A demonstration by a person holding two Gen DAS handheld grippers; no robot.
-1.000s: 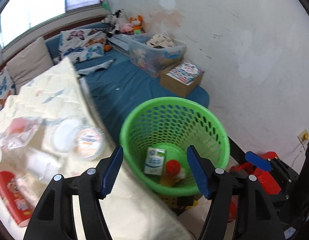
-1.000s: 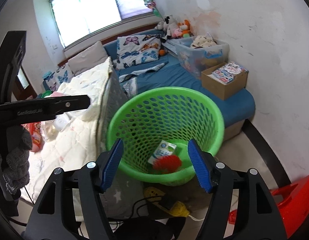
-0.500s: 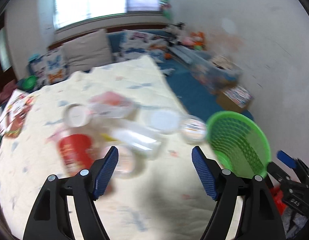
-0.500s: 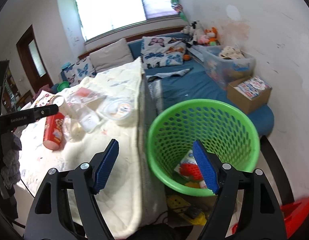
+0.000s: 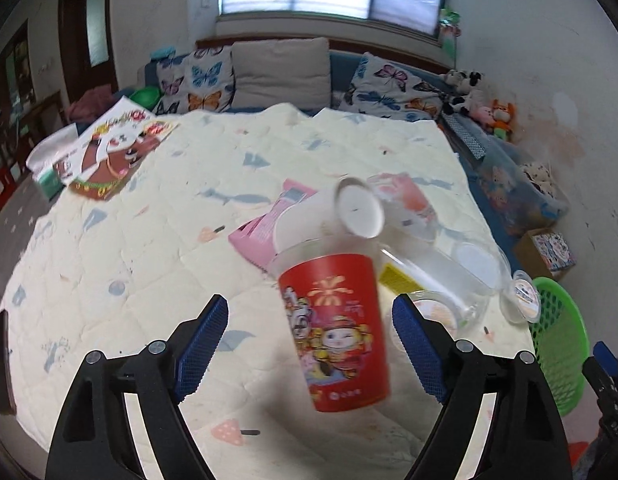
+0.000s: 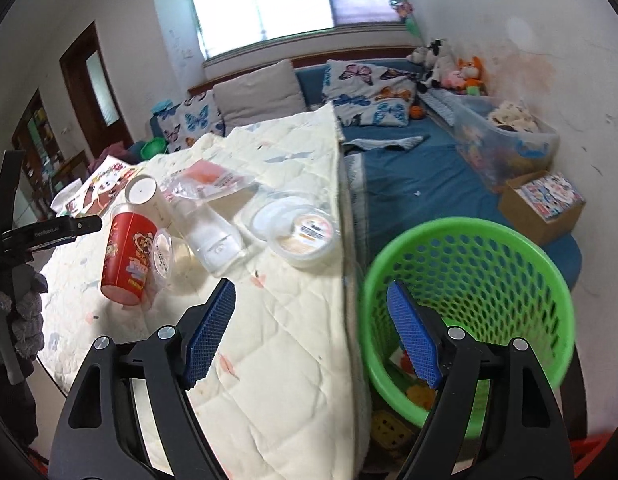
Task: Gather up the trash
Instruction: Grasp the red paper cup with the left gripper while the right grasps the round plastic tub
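A red printed cup lies on its side on the cream quilt. My left gripper hovers just above it, jaws opening, pads clear of the cup. Behind the cup lie a white paper cup, a pink packet, a clear plastic bottle and a round lidded tub. My right gripper is open and holds nothing, over the quilt's edge beside the green basket. Some trash lies in the basket's bottom, partly hidden by a finger.
A picture book lies at the quilt's far left. Butterfly pillows and a blue couch run along the back. A clear storage box and a cardboard box stand beyond the basket. A yellow power strip lies on the floor.
The left gripper swung from over the basket to the trash on the quilt and its jaws widened. The right gripper shifted left from the basket to the quilt's edge, jaws wider.
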